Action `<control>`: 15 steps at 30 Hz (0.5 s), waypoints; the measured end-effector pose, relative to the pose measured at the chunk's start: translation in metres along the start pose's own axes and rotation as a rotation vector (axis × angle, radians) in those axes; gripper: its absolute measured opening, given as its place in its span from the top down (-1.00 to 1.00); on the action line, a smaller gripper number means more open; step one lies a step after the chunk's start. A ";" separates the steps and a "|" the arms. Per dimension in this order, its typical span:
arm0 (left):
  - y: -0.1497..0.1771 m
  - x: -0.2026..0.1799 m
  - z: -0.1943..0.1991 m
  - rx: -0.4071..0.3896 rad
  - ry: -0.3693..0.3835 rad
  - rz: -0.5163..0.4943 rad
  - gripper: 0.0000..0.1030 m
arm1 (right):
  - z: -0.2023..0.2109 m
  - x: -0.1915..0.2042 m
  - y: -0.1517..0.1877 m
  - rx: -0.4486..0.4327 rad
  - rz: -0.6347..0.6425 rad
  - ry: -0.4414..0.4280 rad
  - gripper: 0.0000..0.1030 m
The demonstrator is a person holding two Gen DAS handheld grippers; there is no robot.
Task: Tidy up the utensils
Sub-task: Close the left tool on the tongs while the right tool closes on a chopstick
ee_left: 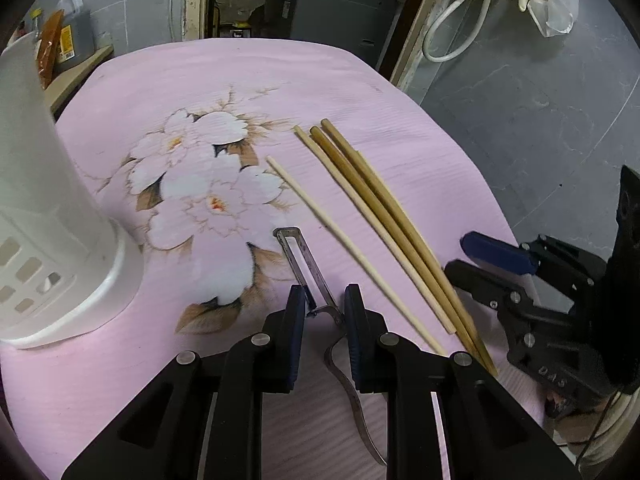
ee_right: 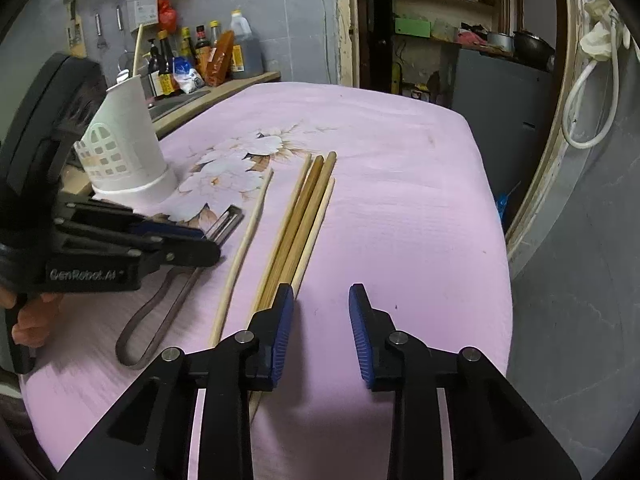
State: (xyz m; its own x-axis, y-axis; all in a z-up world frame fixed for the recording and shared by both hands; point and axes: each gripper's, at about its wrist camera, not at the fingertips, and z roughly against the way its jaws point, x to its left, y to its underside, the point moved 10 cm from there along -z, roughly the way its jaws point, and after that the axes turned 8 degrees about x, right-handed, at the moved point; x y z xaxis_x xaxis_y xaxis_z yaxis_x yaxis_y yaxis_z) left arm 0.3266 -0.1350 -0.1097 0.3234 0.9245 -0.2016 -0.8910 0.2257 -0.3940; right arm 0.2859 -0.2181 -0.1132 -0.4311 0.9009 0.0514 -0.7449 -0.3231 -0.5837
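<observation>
My left fingers [ee_left: 320,312] stand narrowly apart around the neck of the flat metal peeler [ee_left: 306,270] lying on the bench; I cannot tell whether the pads press it. My right fingers [ee_right: 320,320] are open and hold nothing, their left pad touching the near ends of the bundled wooden chopsticks [ee_right: 306,216]. A pale single chopstick [ee_right: 248,240] lies between peeler and bundle. The white slotted plastic utensil holder [ee_left: 52,200] stands far left on the pink flowered cloth [ee_right: 400,220].
</observation>
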 end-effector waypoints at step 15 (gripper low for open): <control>0.008 0.004 0.005 0.026 -0.021 -0.018 0.68 | -0.032 0.008 -0.023 0.087 0.043 0.051 0.69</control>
State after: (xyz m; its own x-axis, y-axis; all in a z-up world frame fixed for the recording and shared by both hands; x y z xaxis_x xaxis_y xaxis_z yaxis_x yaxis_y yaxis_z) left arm 0.3194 -0.1275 -0.1088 0.3331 0.9263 -0.1761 -0.8931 0.2501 -0.3739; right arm 0.3162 -0.1944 -0.1252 -0.4386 0.8986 -0.0144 -0.7686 -0.3834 -0.5121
